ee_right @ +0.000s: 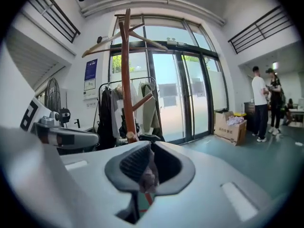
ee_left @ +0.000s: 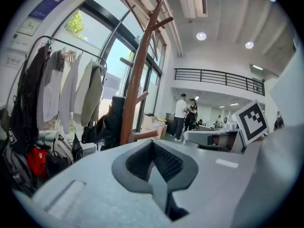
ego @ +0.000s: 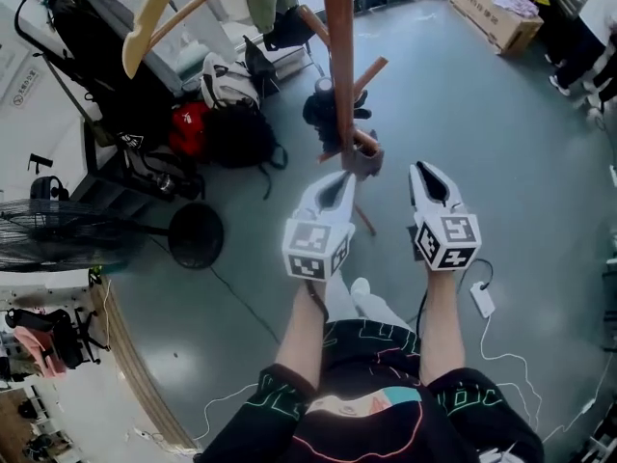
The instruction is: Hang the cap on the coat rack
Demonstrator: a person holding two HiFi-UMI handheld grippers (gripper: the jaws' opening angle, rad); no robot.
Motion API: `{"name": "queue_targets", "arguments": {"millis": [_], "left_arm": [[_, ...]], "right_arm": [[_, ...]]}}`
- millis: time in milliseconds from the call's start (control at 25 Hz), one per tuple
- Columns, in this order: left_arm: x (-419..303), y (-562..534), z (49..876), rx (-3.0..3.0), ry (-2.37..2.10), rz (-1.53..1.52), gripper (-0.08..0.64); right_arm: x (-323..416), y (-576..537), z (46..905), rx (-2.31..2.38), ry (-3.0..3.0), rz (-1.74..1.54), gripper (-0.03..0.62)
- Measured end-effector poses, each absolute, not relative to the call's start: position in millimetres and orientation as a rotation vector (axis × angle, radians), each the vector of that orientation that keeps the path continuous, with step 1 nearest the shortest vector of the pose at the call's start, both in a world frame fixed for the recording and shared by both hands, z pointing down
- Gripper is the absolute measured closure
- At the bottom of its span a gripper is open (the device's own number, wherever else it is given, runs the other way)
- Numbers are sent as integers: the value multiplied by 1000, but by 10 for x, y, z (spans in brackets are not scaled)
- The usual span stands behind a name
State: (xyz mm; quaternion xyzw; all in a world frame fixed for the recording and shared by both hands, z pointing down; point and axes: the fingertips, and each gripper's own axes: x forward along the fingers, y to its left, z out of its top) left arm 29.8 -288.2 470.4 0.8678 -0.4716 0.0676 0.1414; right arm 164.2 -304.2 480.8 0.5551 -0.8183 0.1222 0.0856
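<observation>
The brown wooden coat rack [ego: 337, 56] stands just ahead of me; its pole [ee_left: 135, 80] fills the left gripper view's middle and also shows in the right gripper view [ee_right: 126, 80]. A black cap [ego: 323, 109] hangs against the pole at a low peg, dark beside the pole in the left gripper view [ee_left: 113, 122]. My left gripper [ego: 345, 177] is shut and empty [ee_left: 153, 151], its tip close to a lower peg end. My right gripper [ego: 421, 169] is beside it, apart from the rack, jaws together [ee_right: 148, 165]; a small greyish smudge at their seam is unclear.
A pale wooden hanger [ego: 154, 22] hangs at upper left. Bags [ego: 222, 123] and a clothes rail stand left of the rack, a floor fan [ego: 193, 234] nearer. A cardboard box [ego: 496, 8] sits far right. A white cable and adapter [ego: 482, 300] lie by my feet. People [ee_right: 261, 103] stand far off.
</observation>
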Motion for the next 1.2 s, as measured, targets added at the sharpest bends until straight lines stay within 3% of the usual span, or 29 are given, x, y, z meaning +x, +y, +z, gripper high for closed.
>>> {"name": "queue_targets", "arguments": {"millis": [80,440,1200], "left_arm": [[360,-2904,4493,2537,-1390,152,551],[439,-3060,3494,2687,-1531,-11,551],[242,-3282,3372,2540,-1798,-102,551]], "right_arm": [[1771,-3018,4535,1689,-2490,303,589],[1810,-3135,3452,1751,-2690,-2,589],[1853,-3219,3375,1694,-2689,-78,589]]}}
